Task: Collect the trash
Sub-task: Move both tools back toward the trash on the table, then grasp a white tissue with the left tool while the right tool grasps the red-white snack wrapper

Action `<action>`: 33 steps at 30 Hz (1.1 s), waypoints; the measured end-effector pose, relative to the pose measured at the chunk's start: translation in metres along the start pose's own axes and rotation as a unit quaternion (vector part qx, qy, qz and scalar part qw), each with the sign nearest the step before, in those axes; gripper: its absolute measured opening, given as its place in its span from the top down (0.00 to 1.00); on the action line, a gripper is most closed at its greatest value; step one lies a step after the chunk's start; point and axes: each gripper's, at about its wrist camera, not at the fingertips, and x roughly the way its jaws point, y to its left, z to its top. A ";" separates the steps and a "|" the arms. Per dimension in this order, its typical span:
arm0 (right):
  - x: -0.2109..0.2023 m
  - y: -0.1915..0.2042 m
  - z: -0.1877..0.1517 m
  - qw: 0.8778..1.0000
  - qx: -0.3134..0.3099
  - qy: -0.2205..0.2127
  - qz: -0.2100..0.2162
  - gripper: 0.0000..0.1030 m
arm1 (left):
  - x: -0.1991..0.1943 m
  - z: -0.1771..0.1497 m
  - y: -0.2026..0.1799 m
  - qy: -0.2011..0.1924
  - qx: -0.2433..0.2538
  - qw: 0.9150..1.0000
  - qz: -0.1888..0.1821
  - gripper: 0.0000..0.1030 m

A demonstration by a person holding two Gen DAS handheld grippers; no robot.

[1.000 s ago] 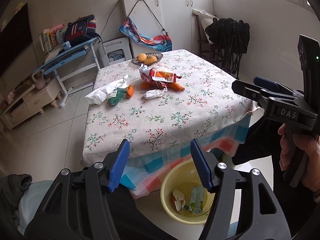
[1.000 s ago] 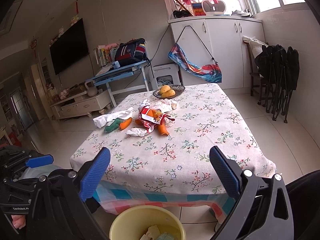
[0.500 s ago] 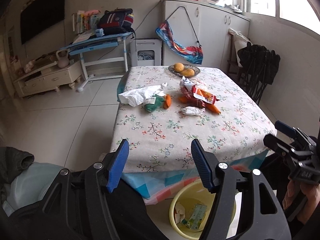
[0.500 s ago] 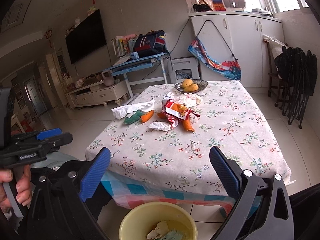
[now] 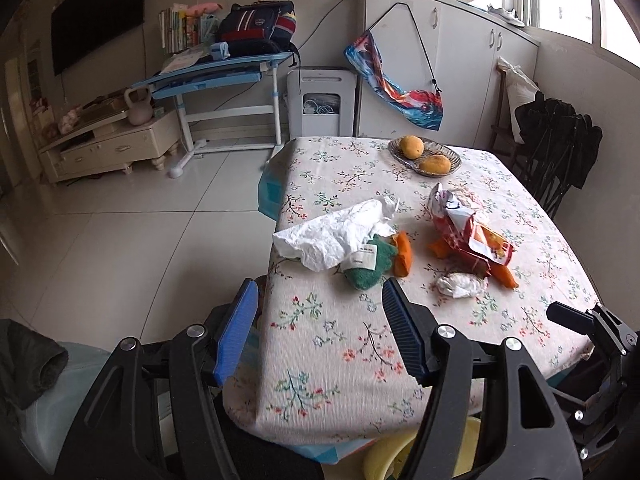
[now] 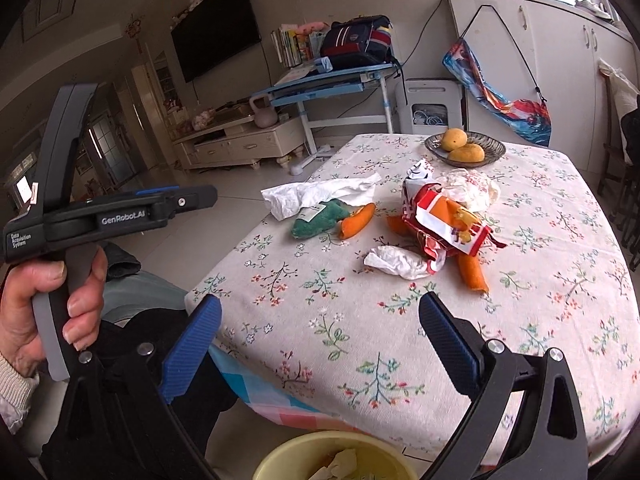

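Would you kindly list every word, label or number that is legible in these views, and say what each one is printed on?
"GenRobot.AI": on the body of the left gripper, right wrist view.
"Data Acquisition System": small print on the same body's rear end.
White tag on the green cloth: print too small to read.
Red snack wrapper: crumpled, lettering not legible.
Book spines on the blue desk: too blurred to read.

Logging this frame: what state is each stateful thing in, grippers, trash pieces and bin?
Left hand-held gripper: open, empty.
Right hand-held gripper: open, empty.
White paper sheet: crumpled, lying on the table, partly over the green cloth.
Red snack wrapper: torn open, lying on the table.
Small white wad: crumpled, beside the wrapper.
Yellow bin: under the table edge, holds some trash.
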 end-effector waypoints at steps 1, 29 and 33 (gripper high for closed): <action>0.005 -0.002 0.004 1.000 -0.001 0.001 0.000 0.08 | 0.008 0.004 -0.001 0.004 0.003 1.000 -0.002 0.40; 0.100 -0.068 0.066 0.994 -0.054 0.088 -0.045 0.31 | 0.178 0.066 -0.019 0.105 0.018 0.990 -0.091 0.95; 0.094 -0.080 0.068 0.994 -0.039 0.091 -0.049 0.63 | 0.149 0.068 0.000 0.069 -0.029 0.990 -0.120 0.96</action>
